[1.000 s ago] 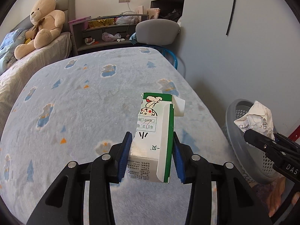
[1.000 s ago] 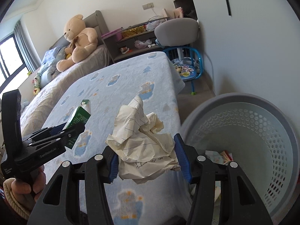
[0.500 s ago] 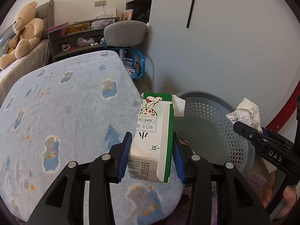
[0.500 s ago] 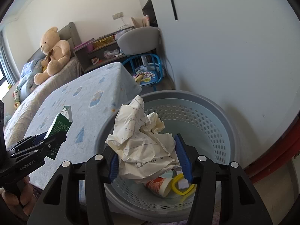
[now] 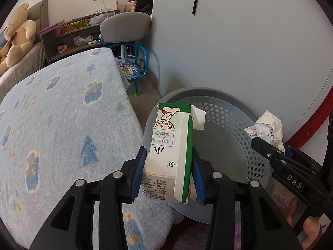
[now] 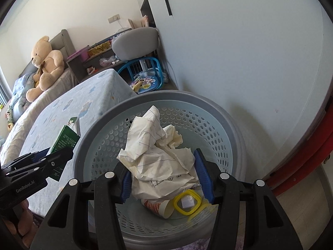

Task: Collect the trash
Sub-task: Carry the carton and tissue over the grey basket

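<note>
Trash poised for the drop: right tongs (image 6: 163,179) grip crumpled paper (image 6: 160,158) above the basket (image 6: 208,104), left tongs (image 5: 167,174) clamp a milk carton (image 5: 171,152) at its rim, release likely next.

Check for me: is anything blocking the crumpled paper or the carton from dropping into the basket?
Nothing visible. The crumpled paper hangs over the open basket, above a cup and a yellow ring at the bottom. The carton sits over the basket's near rim.
</note>
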Motion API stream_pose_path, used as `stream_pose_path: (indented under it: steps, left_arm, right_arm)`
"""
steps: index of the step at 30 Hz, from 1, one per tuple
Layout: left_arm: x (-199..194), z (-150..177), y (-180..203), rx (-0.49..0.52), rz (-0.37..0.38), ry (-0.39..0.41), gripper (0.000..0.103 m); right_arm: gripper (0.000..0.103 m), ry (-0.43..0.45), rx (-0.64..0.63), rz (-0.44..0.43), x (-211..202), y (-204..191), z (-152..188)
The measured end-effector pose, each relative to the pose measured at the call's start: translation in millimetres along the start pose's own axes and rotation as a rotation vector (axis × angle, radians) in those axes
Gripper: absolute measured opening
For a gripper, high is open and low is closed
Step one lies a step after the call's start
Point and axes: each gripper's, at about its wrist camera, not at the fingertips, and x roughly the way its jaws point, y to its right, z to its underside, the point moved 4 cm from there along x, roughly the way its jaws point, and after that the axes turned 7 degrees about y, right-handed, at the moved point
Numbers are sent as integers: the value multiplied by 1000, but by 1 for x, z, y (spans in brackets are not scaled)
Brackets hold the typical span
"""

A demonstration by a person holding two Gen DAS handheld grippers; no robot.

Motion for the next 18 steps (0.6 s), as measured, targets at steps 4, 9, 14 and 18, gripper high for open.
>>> stream_pose_path:
  steps: [4,9,14,18]
  left_arm:
    - [2,1,10,10,-20,10,41]
    - [8,3,19,2,-40,6,41]
    - [8,7,24,-15,-82,22,41]
    - [12,10,27,-11,-77,11,41]
  right_arm:
    - [53,0,-8,19,3,2,3]
    - [53,6,-28,45,5,0,5]
    - [54,12,-39,60,7,-1,7]
    - [54,21,-40,62,6,0,7]
